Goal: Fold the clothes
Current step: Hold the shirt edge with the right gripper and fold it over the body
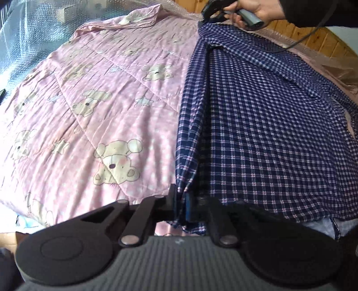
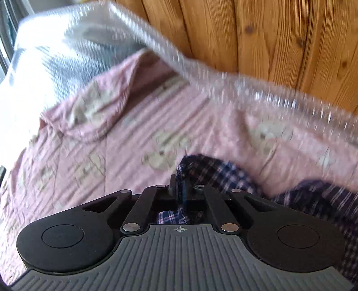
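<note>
A navy plaid shirt lies spread over the right half of a pink bear-print quilt. My left gripper is shut on the shirt's near left corner, lifting that edge into a ridge. At the far end of the same edge, a hand holds my right gripper, pinching the shirt there. In the right wrist view, which is blurred, the right gripper is shut on a bunch of plaid shirt cloth just above the pink quilt.
Bubble wrap covers the surface at the far left and runs along the quilt's back edge. A wooden plank wall stands right behind it. A black cable trails from the hand's sleeve.
</note>
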